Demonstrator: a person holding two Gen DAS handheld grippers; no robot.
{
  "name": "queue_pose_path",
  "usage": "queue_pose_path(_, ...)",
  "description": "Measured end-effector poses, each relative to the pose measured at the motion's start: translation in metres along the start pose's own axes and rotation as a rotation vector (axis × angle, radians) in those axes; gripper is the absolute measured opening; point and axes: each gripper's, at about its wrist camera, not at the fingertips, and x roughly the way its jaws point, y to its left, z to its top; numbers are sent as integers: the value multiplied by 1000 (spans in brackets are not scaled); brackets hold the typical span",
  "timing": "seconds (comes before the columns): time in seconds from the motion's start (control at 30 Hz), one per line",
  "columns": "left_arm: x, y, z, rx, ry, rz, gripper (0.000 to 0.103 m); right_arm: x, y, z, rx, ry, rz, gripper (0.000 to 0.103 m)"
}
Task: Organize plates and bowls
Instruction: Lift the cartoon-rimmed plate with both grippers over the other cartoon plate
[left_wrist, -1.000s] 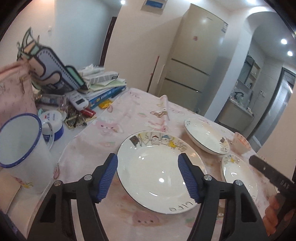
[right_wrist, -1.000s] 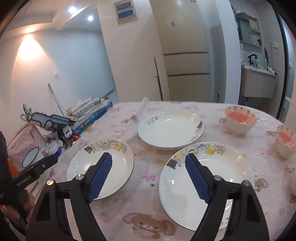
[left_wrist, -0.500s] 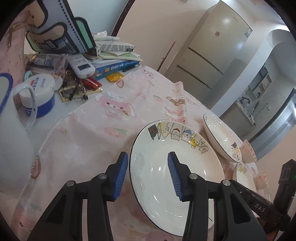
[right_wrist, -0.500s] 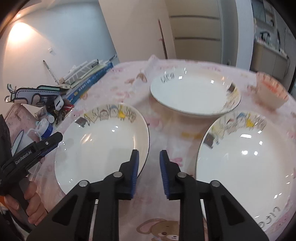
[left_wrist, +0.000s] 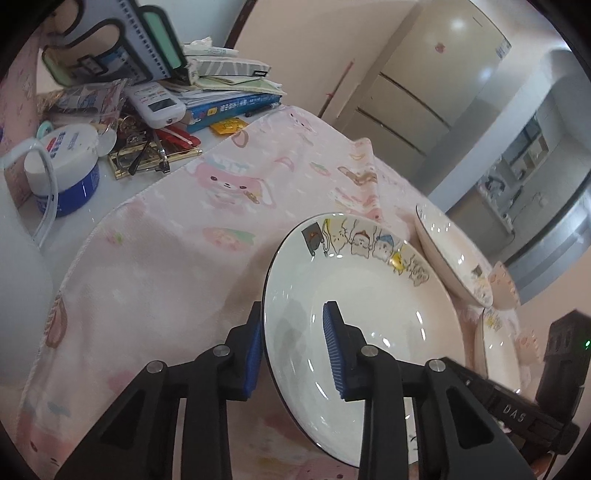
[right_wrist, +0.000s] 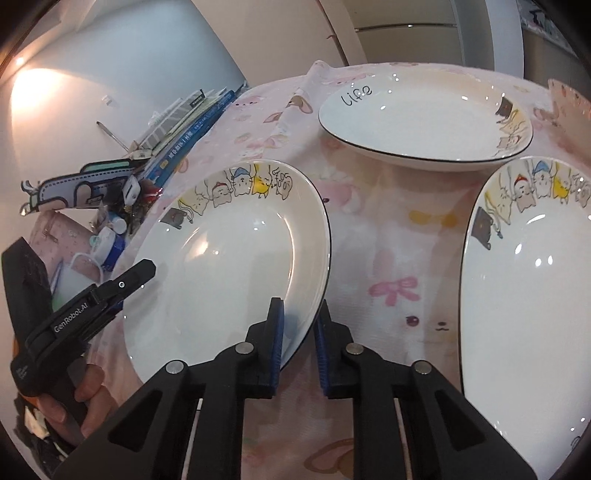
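Observation:
A white deep plate with cartoon cats on its rim (left_wrist: 369, 314) (right_wrist: 229, 266) lies on the pink tablecloth (left_wrist: 177, 266). My left gripper (left_wrist: 295, 350) straddles its left rim, one blue pad outside and one inside. Its jaws are closing and the inner pad still stands off the plate wall. My right gripper (right_wrist: 299, 339) straddles the near right rim. Its jaws are closing too, and the pads sit tight on both sides of the edge. The left gripper's finger (right_wrist: 129, 280) shows over the far rim, held by a hand.
A plate lettered "life" (right_wrist: 424, 118) sits behind and a second cartoon plate (right_wrist: 535, 295) to the right. A pink bowl (left_wrist: 504, 291) stands beyond them. Books (left_wrist: 229, 107), a remote (left_wrist: 155, 99), a blue-and-white jar (left_wrist: 62, 170) and small clutter crowd the table's left end.
Both grippers came down onto the same cartoon plate. Their jaws went from wide to narrow, and each now has the plate's rim between its pads.

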Motion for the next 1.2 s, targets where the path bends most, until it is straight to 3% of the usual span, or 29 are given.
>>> queue_pose_path(0.17, -15, -20, -10, 107, -8, 18, 33, -18, -5, 0, 1, -34, -12, 15)
queue_pose_path(0.33, -31, -25, -13, 83, -4, -39, 33, -43, -5, -1, -34, -66, -8, 15)
queue_pose_path(0.53, -51, -59, -21, 124, -43, -48, 33, -76, -13, -10, -61, -108, -32, 16)
queue_pose_path(0.9, -49, -150, -44, 217, -13, -118, 33, -141, -81, -24, 54, -218, -75, 16)
queue_pose_path(1.2, -27, -226, -75, 294, 43, -193, 34, -182, -143, -42, 152, -264, -217, 16)
